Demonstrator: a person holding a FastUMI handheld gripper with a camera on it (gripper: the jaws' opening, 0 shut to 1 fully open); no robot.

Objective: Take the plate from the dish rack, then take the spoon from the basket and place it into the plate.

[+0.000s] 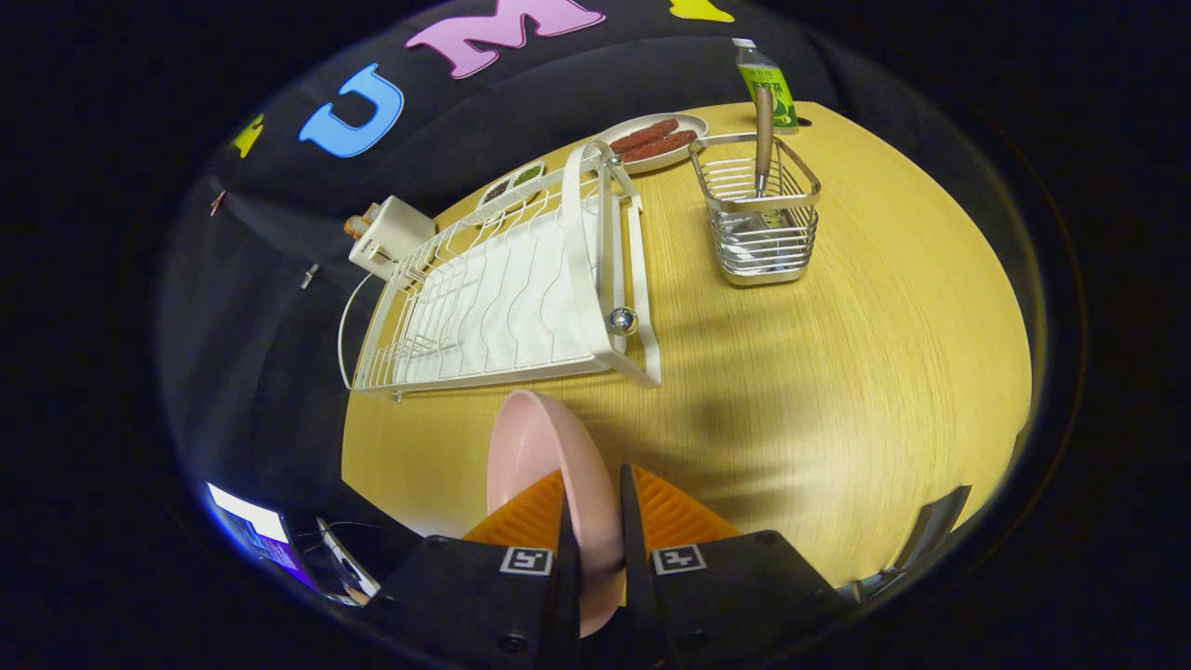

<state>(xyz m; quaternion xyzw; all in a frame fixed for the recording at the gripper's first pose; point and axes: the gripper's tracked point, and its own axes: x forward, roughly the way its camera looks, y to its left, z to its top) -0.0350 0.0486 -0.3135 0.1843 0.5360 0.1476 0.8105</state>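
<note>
My gripper [594,507] is shut on the rim of a pink plate [544,456], which stands on edge between the fingers, above the wooden table [837,372]. Beyond the plate lies the white wire dish rack [507,288], with no dishes in it. To the right of the rack stands a metal wire basket [763,223]. A spoon [763,140] with a wooden handle stands upright in it, bowl down.
A plate with sausages [656,141] sits behind the rack, and a green-labelled bottle [768,84] stands behind the basket. A small dish with compartments [512,181] and a white box [391,237] lie at the rack's far side. The table's edge curves round to the right.
</note>
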